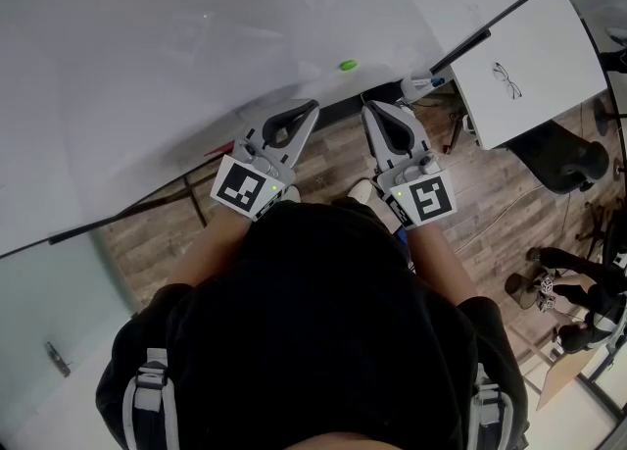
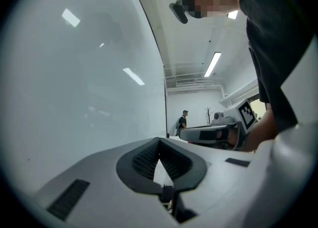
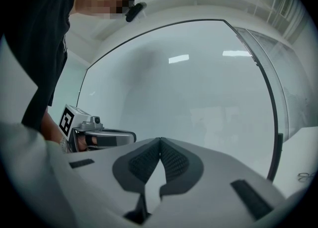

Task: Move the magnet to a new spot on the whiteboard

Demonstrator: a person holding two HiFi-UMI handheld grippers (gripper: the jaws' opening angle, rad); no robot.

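Note:
A small green magnet (image 1: 348, 66) sticks to the whiteboard (image 1: 176, 66) near its lower edge. Just below it, my left gripper (image 1: 313, 105) and right gripper (image 1: 369, 106) are held side by side, pointing at the board. Both are shut with nothing between the jaws, tips short of the magnet. In the left gripper view the left gripper (image 2: 159, 140) has its pads together before the whiteboard (image 2: 84, 88), with the right gripper (image 2: 213, 134) beside it. In the right gripper view the right gripper (image 3: 159, 139) is likewise shut, facing the whiteboard (image 3: 198, 93). Neither gripper view shows the magnet.
A white table (image 1: 549, 56) with a pair of glasses (image 1: 506, 79) stands at the right. A marker (image 1: 421, 83) lies by the board's lower edge. Wooden floor lies underneath. A person (image 2: 183, 121) stands far off past the board's end, and others sit at the head view's lower right.

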